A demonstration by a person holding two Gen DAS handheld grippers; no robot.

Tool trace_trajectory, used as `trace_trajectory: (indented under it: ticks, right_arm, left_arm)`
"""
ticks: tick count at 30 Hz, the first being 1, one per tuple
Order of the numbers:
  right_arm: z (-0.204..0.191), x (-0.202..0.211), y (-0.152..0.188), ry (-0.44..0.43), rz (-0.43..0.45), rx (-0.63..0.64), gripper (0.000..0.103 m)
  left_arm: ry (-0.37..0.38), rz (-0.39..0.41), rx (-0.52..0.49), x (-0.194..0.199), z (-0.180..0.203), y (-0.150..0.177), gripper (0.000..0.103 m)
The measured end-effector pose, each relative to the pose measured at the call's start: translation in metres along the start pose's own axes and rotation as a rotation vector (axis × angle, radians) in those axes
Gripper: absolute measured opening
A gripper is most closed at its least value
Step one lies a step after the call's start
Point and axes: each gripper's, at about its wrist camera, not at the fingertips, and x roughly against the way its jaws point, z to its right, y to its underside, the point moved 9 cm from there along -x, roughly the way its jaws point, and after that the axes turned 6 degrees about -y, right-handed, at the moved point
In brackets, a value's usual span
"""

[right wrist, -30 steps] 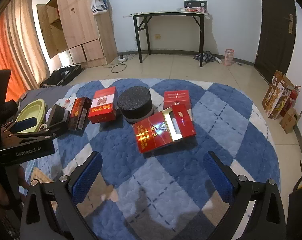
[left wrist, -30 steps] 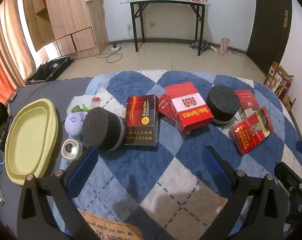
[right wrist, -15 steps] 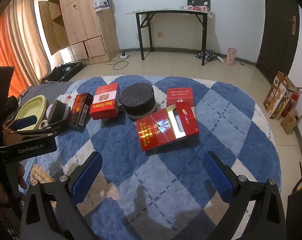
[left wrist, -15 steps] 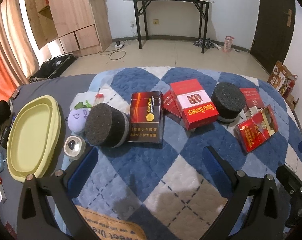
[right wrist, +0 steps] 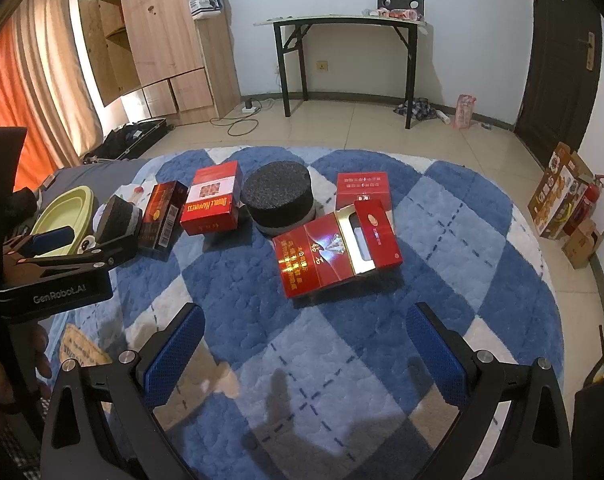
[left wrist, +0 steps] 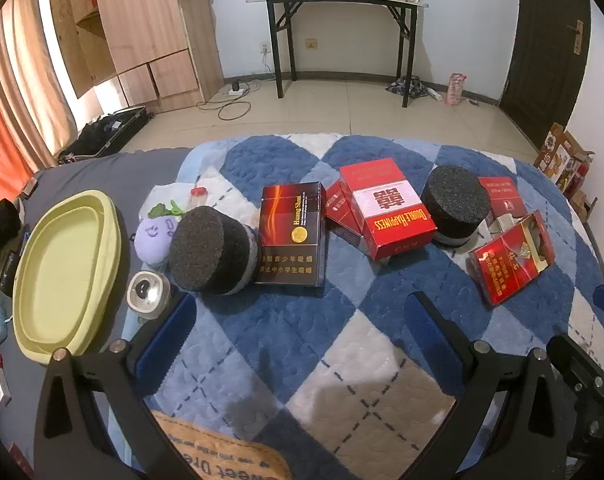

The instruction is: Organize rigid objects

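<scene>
On a blue and white quilted mat lie a dark brown carton, a red Double Happiness carton, an opened red carton with a gold window, and a flat red box. One black foam cylinder lies on its side, another stands upright. My left gripper hovers open over bare mat in front of the cartons. My right gripper is open above the mat, short of the opened carton.
A yellow-green oval tray sits at the left on grey cloth, beside a purple plush toy and a small round metal object. A cardboard piece lies at the near edge. Tiled floor, a black-legged table and wardrobe stand beyond.
Both cameras have pulled back and risen slightly, so the objects sit a little lower and further off. Nothing on the mat has moved; both grippers stay open.
</scene>
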Motion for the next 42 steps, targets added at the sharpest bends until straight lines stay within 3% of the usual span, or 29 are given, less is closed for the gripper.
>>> trace_trajectory:
  ticks: [30,34,42]
  right_arm:
    - [-0.001,-0.003,0.002,-0.013,-0.015,0.012,0.103]
    - [-0.002,-0.003,0.002,-0.028,-0.017,0.012,0.103]
    - [0.005,-0.006,-0.009,-0.03,-0.008,0.013,0.103]
  left_arm:
    - [0.043,-0.014,0.015,0.002,0.0,-0.002,0.103]
    - [0.044,-0.013,-0.03,0.003,-0.016,-0.016,0.103]
    - [0.063,0.025,-0.122,-0.006,-0.1,-0.039,0.103]
